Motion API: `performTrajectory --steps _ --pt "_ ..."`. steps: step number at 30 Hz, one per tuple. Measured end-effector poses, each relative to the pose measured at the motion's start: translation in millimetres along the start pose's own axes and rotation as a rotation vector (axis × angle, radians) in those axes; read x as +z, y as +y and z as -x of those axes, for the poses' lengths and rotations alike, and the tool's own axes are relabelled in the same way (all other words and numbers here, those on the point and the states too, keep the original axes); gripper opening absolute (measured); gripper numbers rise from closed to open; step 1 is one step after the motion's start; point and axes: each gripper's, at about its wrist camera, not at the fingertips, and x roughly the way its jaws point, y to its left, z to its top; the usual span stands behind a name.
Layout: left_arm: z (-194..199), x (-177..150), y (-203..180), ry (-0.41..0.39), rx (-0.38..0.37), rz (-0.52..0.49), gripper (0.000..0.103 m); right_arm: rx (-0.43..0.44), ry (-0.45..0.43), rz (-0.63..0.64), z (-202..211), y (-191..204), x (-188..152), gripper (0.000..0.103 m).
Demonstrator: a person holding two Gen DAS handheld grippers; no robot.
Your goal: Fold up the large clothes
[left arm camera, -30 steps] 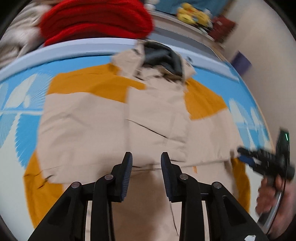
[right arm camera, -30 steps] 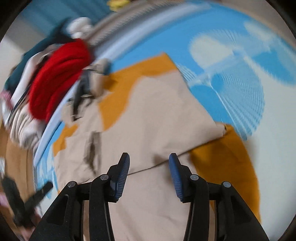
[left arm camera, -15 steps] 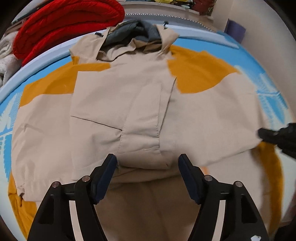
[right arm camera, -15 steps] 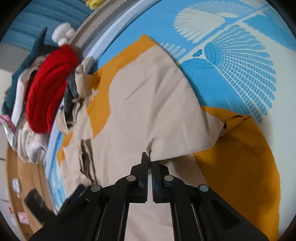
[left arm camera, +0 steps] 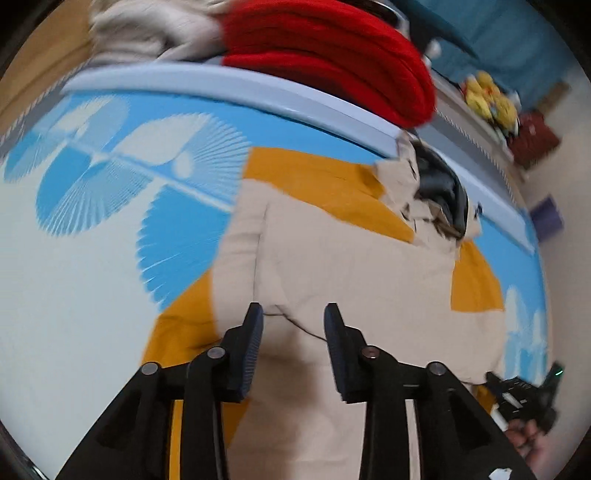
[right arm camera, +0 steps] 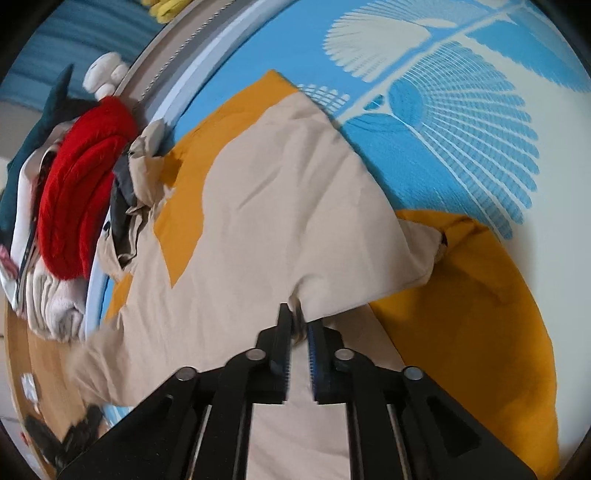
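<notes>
Jacket (left arm camera: 354,266), beige with orange panels, lies spread on the blue-and-white patterned bed (left arm camera: 110,206), directly ahead of both grippers. Left gripper (left arm camera: 293,332) hovers over the beige fabric, jaws spread, gripping nothing. Right gripper (right arm camera: 298,332) is pinching a folded beige edge. Red knit (left arm camera: 325,55) beyond the jacket. No legible writing.

- One beige and orange jacket (left arm camera: 354,266) lies on the mat.
- One blue and white mat (left arm camera: 110,206).
- One red knitted garment (left arm camera: 332,55).
- One pale folded garment (left arm camera: 155,29).
- Two grippers: left gripper (left arm camera: 293,332), right gripper (right arm camera: 299,325).
</notes>
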Motion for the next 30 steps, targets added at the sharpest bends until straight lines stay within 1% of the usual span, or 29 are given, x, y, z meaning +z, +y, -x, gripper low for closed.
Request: performTrajectory --steps 2,3,4,5,7,8,10,13,14,15,16,17,18,20,21,23,25,26,27,28,30 --pt "-6 2 18 -0.005 -0.033 0.047 0.036 -0.011 0.001 0.017 0 2 -1 0.027" --pt "-13 3 25 0.001 -0.045 0.073 0.036 -0.010 0.002 0.023 0 3 -2 0.028" --pt "-23 4 30 0.024 -0.049 0.110 0.035 -0.010 0.000 0.022 0 3 -2 0.028" --pt "-42 9 32 0.066 -0.073 0.166 0.035 -0.012 -0.002 0.017 1 1 -2 0.028" --pt "-61 13 37 0.108 -0.135 0.208 0.035 -0.012 -0.006 0.000 1 -4 0 0.028" --pt "-69 15 39 0.117 -0.133 0.213 0.035 -0.006 -0.003 -0.007 0 -7 1 0.028" --pt "-82 16 38 0.113 -0.098 0.181 0.035 -0.001 0.008 -0.017 -2 -10 2 0.027" --pt "-99 11 41 0.157 -0.111 0.171 0.034 -0.016 0.020 -0.008 -5 -12 2 0.025" --pt "-101 10 42 0.159 -0.117 0.167 0.034 -0.016 0.024 -0.013 -5 -13 2 0.025" --pt "-104 9 39 0.161 -0.122 0.136 0.029 -0.018 0.027 -0.020 -5 -13 2 0.025" --pt "-104 8 36 0.159 -0.117 0.105 0.012 -0.026 0.029 -0.028 -4 -13 1 0.025" --pt "-103 8 33 0.160 -0.103 0.064 0.009 -0.039 0.026 -0.027 -3 -11 0 0.025" --pt "-97 8 31 0.148 -0.100 0.053 0.006 -0.050 0.025 -0.018 -3 -7 -2 0.025" --pt "-78 14 27 0.089 -0.085 0.040 0.005 -0.040 0.046 0.016 -2 4 -10 0.026" --pt "-64 17 23 0.051 -0.057 0.033 0.005 -0.033 0.049 0.027 0 9 -13 0.026" --pt "-47 18 16 0.024 0.020 0.002 0.005 -0.036 0.031 0.056 6 19 -20 0.026" --pt "-52 13 9 0.069 0.100 -0.035 0.016 -0.037 0.004 0.100 12 29 -25 0.026" --pt "-55 12 9 0.089 0.138 -0.038 0.016 -0.041 -0.009 0.113 15 32 -26 0.026" --pt "-55 12 10 0.085 0.165 -0.029 0.016 -0.041 -0.033 0.122 20 35 -26 0.026" --pt "-49 13 10 0.052 0.184 -0.014 0.016 -0.041 -0.064 0.132 26 38 -25 0.026" --pt "-35 17 8 -0.012 0.184 -0.022 0.016 -0.040 -0.122 0.144 38 41 -23 0.026"
